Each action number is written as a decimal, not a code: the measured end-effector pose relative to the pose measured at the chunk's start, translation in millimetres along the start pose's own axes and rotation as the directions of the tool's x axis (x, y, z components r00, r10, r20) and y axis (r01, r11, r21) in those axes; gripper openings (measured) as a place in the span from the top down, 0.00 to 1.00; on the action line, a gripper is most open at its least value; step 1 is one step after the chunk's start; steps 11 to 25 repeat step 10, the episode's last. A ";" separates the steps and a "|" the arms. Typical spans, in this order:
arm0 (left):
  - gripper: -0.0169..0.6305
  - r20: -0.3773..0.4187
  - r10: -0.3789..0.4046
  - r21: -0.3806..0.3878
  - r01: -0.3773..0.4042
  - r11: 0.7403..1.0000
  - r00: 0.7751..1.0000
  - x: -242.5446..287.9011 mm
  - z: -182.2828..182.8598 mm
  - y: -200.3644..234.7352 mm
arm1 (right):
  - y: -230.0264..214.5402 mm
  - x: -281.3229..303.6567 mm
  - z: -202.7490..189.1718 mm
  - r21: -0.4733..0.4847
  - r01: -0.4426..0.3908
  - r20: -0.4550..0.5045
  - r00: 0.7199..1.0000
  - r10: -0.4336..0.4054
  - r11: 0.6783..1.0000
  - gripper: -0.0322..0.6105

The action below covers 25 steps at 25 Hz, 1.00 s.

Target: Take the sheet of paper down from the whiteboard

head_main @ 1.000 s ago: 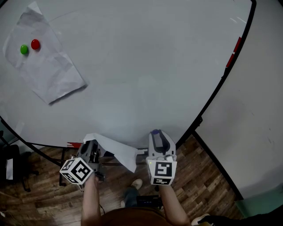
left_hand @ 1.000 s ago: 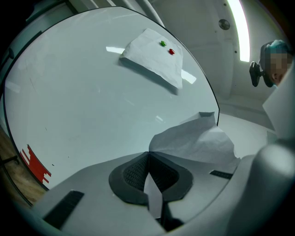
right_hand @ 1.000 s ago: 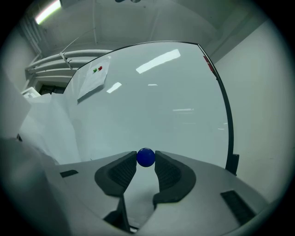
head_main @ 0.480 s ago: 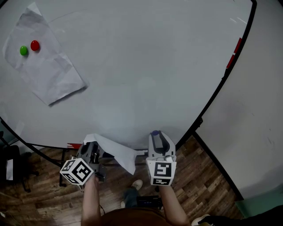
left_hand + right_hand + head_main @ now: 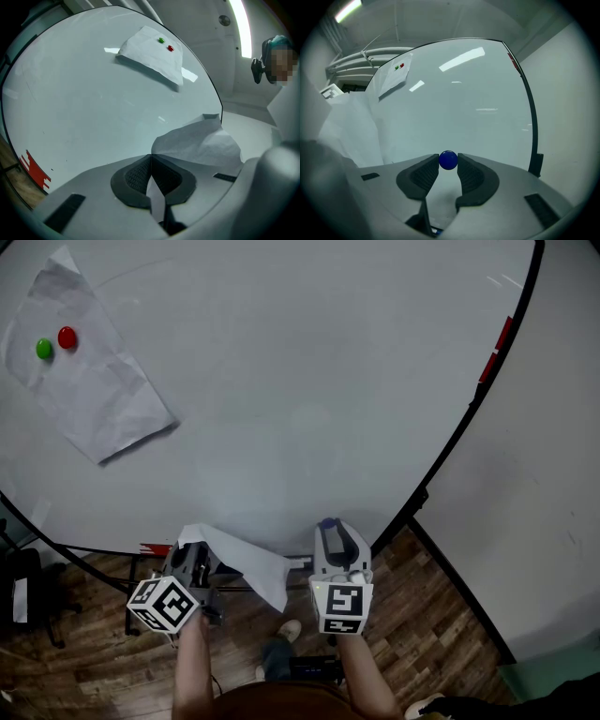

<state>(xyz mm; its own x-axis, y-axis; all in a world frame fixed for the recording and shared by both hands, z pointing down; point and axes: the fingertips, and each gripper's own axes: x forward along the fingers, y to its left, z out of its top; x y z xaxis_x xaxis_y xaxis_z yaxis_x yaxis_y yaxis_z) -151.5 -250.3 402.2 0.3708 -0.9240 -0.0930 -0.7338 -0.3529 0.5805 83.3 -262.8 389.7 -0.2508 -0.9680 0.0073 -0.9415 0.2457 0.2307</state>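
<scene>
A crumpled white sheet (image 5: 246, 564) hangs free of the whiteboard (image 5: 300, 399), with my left gripper (image 5: 195, 551) shut on its corner. In the left gripper view the pads (image 5: 136, 176) pinch this sheet (image 5: 199, 143) flat at the left gripper (image 5: 150, 157). My right gripper (image 5: 330, 529) is beside it, close to the board's lower edge, shut on a small blue round magnet (image 5: 448, 160) held at the right gripper's (image 5: 448, 165) tips. A second sheet (image 5: 84, 381) stays on the board at the upper left, pinned by a green magnet (image 5: 44, 349) and a red magnet (image 5: 67, 337).
The board's black frame (image 5: 469, 418) runs down the right side with a red strip (image 5: 497, 351) on it. A pale wall (image 5: 553, 474) lies beyond. Wooden floor (image 5: 441, 634) and the person's shoe (image 5: 289, 630) show below.
</scene>
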 end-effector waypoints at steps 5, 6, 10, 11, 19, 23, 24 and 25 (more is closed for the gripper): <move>0.94 0.007 -0.011 0.009 0.011 1.000 1.000 1.2 -1.1 -1.8 | -2.0 -0.8 -2.6 0.000 -0.001 -0.005 1.000 0.001 1.000 0.74; 0.94 0.005 -0.011 0.012 0.011 1.000 1.000 1.7 -1.3 -2.5 | -2.7 -1.0 -3.1 0.000 0.000 -0.006 1.000 0.000 1.000 0.74; 0.94 -0.004 -0.002 0.007 0.002 1.000 1.000 1.8 -3.5 -6.0 | -5.8 -2.3 -3.8 -0.001 0.002 -0.009 1.000 -0.002 1.000 0.74; 0.94 -0.004 -0.002 0.007 0.002 1.000 1.000 1.8 -3.5 -6.0 | -5.8 -2.3 -3.8 -0.001 0.002 -0.009 1.000 -0.002 1.000 0.74; 0.94 -0.004 -0.002 0.007 0.002 1.000 1.000 1.8 -3.5 -6.0 | -5.8 -2.3 -3.8 -0.001 0.002 -0.009 1.000 -0.002 1.000 0.74; 0.94 -0.004 -0.002 0.007 0.002 1.000 1.000 1.8 -3.5 -6.0 | -5.8 -2.3 -3.8 -0.001 0.002 -0.009 1.000 -0.002 1.000 0.74; 0.94 -0.004 -0.002 0.007 0.002 1.000 1.000 1.8 -3.5 -6.0 | -5.8 -2.3 -3.8 -0.001 0.002 -0.009 1.000 -0.002 1.000 0.74; 0.94 -0.004 -0.002 0.007 0.002 1.000 1.000 1.8 -3.5 -6.0 | -5.8 -2.3 -3.8 -0.001 0.002 -0.009 1.000 -0.002 1.000 0.74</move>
